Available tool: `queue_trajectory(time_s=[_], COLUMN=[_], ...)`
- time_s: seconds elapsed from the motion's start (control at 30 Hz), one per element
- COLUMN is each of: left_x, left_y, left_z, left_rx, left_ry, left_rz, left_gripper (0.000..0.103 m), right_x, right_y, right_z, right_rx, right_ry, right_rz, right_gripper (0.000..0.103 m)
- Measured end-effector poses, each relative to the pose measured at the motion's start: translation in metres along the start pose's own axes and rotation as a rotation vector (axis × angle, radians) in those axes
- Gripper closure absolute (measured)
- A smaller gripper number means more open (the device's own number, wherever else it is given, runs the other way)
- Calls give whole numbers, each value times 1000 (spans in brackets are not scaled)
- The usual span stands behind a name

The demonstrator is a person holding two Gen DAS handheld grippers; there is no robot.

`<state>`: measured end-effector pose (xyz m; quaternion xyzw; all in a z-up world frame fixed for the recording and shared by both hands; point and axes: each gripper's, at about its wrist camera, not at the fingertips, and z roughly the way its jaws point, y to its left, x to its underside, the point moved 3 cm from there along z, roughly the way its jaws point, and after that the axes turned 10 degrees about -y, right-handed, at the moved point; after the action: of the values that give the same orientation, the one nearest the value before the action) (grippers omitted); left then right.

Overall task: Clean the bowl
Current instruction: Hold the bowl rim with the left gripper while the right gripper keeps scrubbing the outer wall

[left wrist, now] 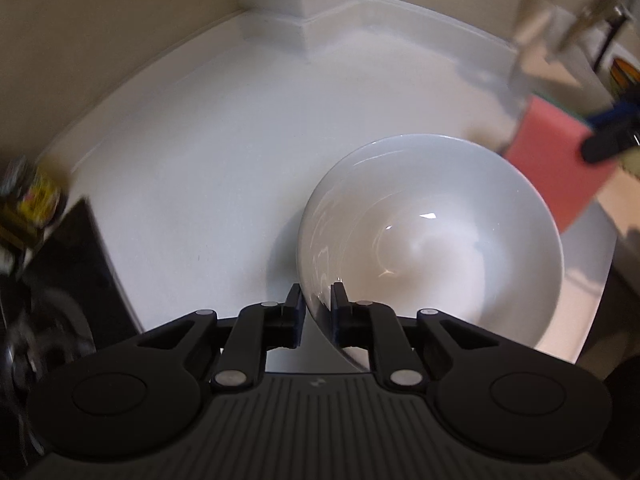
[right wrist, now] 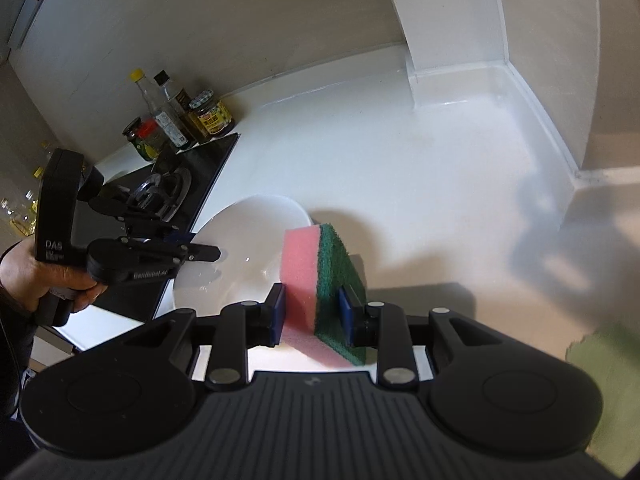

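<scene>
A white bowl (left wrist: pixel 436 236) is tilted above the white counter (left wrist: pixel 208 128). My left gripper (left wrist: pixel 317 304) is shut on the bowl's near rim, one finger outside and one inside. The bowl also shows in the right wrist view (right wrist: pixel 240 252), with the left gripper (right wrist: pixel 208 255) on its left rim. My right gripper (right wrist: pixel 312 312) is shut on a pink and green sponge (right wrist: pixel 320 280) and holds it just right of the bowl. In the left wrist view the sponge (left wrist: pixel 552 164) hangs over the bowl's far right rim, blurred.
A black gas hob (right wrist: pixel 188 176) lies left of the bowl. Several bottles and jars (right wrist: pixel 180 120) stand behind it by the wall. A white column (right wrist: pixel 452 32) rises at the counter's back corner. A green cloth (right wrist: pixel 604 384) is at the right edge.
</scene>
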<state>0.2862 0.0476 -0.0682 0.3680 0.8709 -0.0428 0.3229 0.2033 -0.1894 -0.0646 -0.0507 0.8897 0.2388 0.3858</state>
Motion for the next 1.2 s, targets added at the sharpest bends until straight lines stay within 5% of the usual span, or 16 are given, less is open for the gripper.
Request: queue_trajectory(time_s=[0.1, 0.53, 0.63, 0.77, 0.9, 0.97, 1.2], left_x=[-7, -12, -13, 0, 11, 13, -4], left_y=[-4, -15, -12, -6, -8, -9, -13], left_z=[4, 10, 10, -1, -9, -9, 5], left_rx=[41, 119, 98, -41, -70, -60, 87], left_ry=[-6, -58, -55, -19, -26, -42, -82], left_rz=[128, 306, 208, -56, -159, -132, 208], left_gripper=[86, 83, 83, 79, 83, 88, 86], right_x=[-11, -23, -21, -12, 0, 5, -6], right_y=[-2, -25, -25, -23, -20, -17, -21], right_z=[9, 23, 24, 18, 9, 5, 6], right_rx=[20, 6, 15, 4, -1, -13, -9], right_ry=[-19, -56, -66, -71, -68, -58, -38], right_rz=[-12, 49, 51, 72, 89, 93, 39], right_gripper=[79, 79, 79, 79, 79, 79, 79])
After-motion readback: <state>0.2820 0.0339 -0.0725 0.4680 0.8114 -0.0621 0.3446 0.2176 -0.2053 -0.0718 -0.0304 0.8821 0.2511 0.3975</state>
